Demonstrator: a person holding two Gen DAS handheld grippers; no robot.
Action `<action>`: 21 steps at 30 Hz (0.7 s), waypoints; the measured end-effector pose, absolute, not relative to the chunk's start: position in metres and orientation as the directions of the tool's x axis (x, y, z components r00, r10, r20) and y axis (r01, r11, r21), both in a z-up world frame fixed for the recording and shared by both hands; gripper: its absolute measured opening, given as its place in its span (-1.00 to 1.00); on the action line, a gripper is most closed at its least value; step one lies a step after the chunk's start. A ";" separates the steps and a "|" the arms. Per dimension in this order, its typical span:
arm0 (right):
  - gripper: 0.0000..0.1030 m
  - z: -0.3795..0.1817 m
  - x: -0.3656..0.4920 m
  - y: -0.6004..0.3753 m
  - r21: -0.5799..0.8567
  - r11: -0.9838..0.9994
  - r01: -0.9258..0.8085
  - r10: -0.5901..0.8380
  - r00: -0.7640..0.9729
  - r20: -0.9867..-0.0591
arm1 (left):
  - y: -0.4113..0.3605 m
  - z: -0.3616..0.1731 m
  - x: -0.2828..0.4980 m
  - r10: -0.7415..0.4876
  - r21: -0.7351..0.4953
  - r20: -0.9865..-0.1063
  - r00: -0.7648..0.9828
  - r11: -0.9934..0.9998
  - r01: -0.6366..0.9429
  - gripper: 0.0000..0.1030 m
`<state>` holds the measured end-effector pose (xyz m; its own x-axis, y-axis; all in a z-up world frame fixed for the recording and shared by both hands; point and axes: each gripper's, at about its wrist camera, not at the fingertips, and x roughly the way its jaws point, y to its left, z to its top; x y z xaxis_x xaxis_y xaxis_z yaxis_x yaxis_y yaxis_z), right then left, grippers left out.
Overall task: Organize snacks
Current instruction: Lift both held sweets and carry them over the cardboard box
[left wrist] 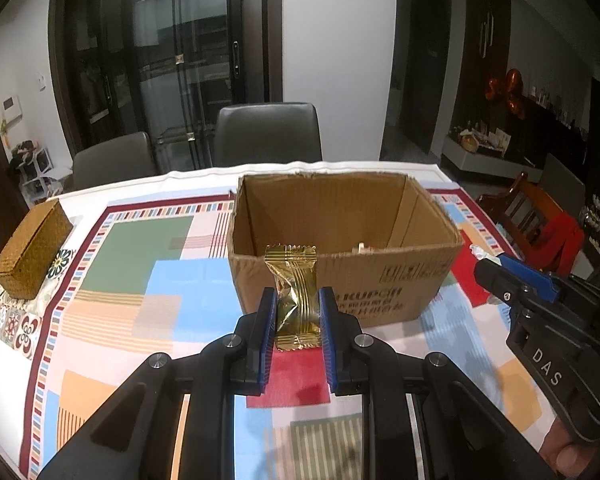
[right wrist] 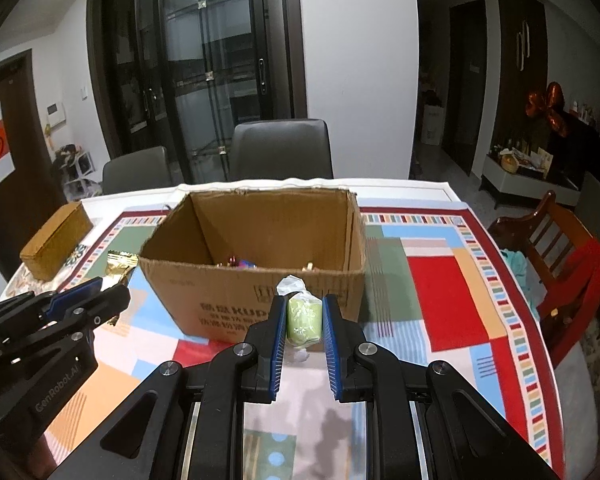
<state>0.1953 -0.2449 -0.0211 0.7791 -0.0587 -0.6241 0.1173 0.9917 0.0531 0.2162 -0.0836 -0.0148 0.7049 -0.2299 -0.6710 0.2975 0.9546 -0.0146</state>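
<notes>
An open brown corrugated cardboard box (right wrist: 260,264) with printing on its near wall stands on the bench (right wrist: 432,280), which is covered by a cloth of bright colour blocks. Low on the box's floor lie a few small wrapped snacks (right wrist: 240,263), only partly visible over the near rim, too small to tell apart. Off to the left, well apart from the box, sits a closed golden-brown woven rectangular basket with a lid (left wrist: 30,250); what it holds is hidden. The left claw (left wrist: 297,312) is clamped on a gold foil snack packet with crimped ends (left wrist: 294,292), held upright between its blue pads, raised above the cloth just in front of the box's near wall. The right claw (right wrist: 303,320) grips a pale green sweet in a clear twisted wrapper (right wrist: 304,314), likewise lifted before the box. Both claws angle downward toward the bench, side by side. A bit of the person's hand (left wrist: 572,456) shows under the right claw's handle.
</notes>
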 end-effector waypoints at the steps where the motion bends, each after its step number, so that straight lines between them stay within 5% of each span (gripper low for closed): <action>1: -0.62 -0.019 0.197 -0.245 0.052 0.992 0.118 -0.060 0.782 -0.621 | -0.085 -0.013 0.219 -0.232 -0.016 -0.667 0.708 0.954 0.298 -0.58; 21: -0.62 0.001 0.239 -0.257 0.037 0.991 0.130 -0.083 0.803 -0.590 | -0.095 -0.006 0.264 -0.247 -0.016 -0.650 0.719 0.950 0.311 -0.58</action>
<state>0.2388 -0.2574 0.0014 0.8027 -0.0834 -0.5905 0.1303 0.9908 0.0372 0.2644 -0.0952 -0.0065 0.7187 -0.2467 -0.6500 0.3114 0.9501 -0.0163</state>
